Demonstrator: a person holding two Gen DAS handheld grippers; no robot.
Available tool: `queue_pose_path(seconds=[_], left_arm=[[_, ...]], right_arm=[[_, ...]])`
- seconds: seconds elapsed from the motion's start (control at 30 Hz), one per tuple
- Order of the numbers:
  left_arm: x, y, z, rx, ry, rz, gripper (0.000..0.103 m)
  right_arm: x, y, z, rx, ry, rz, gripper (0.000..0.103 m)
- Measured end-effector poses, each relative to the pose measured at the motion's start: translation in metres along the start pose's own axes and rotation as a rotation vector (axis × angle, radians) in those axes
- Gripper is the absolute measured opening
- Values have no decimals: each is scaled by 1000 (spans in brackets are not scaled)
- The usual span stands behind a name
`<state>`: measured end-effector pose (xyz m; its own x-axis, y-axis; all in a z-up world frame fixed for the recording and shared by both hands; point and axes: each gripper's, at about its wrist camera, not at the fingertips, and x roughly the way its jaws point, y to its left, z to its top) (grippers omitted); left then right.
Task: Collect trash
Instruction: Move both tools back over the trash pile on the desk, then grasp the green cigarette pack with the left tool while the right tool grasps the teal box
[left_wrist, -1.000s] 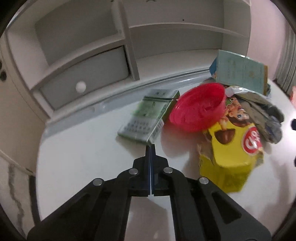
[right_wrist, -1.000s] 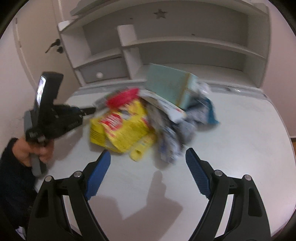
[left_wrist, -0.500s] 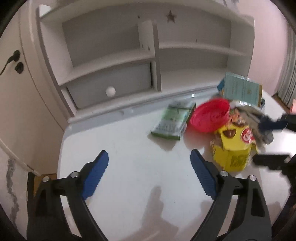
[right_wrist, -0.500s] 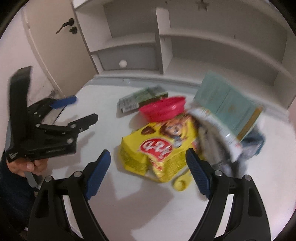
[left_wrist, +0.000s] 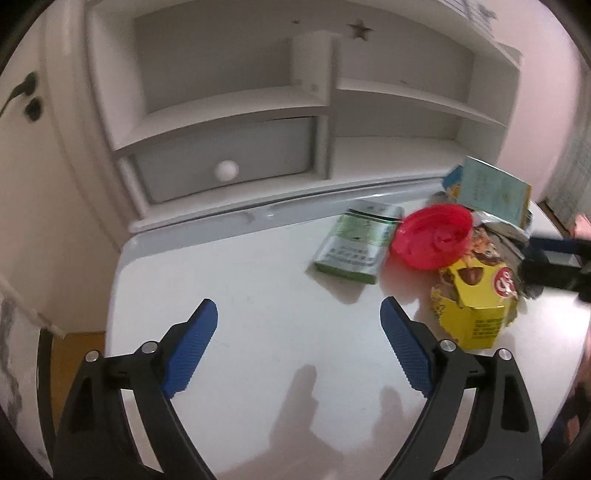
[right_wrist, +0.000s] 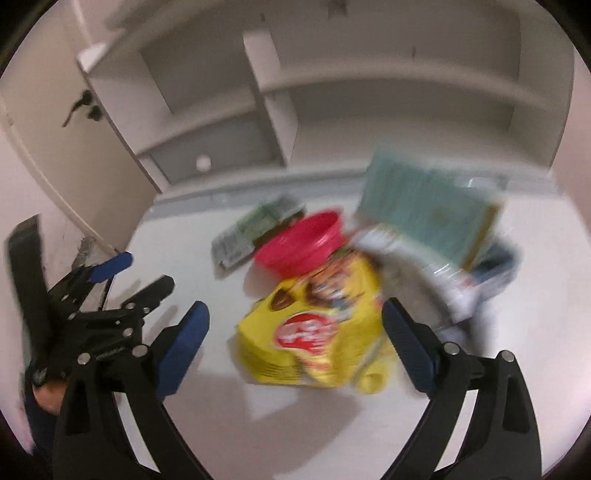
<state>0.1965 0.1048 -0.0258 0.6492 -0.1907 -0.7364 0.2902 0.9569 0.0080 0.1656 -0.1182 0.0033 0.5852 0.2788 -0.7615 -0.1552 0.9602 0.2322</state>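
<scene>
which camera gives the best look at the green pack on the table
The left wrist view. The green pack lies sharp and unobstructed beside the red bowl. In the right wrist view it is blurred and partly hidden behind the bowl.

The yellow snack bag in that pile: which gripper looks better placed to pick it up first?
Probably the right gripper: it is open, with the yellow snack bag lying directly between and just beyond its fingers. The left gripper, also open, faces bare table, with the bag off to its right.
</scene>
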Motion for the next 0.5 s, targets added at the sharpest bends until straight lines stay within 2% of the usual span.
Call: queue_pose_path(seconds=[0.13,0.2,0.27,0.37,0.5], left_arm=[[25,-17,14,107,54,-92,89],[38,-21,27,144,77,-98,89],[51,-24,38,188,114,-161,89],[76,-25,48,238,196,-251,89],[100,-26,52,276,243,-275,89]], right_arm=[[-27,-37,-2,-19,-22,13,91],[-32,-54,-8,-26,-19,-6,91],[-35,-68,-14,-14,-2,-8,91],[-32,-90,-19,12,29,36,91],[-29,-100,-13,-51,61,66,91]])
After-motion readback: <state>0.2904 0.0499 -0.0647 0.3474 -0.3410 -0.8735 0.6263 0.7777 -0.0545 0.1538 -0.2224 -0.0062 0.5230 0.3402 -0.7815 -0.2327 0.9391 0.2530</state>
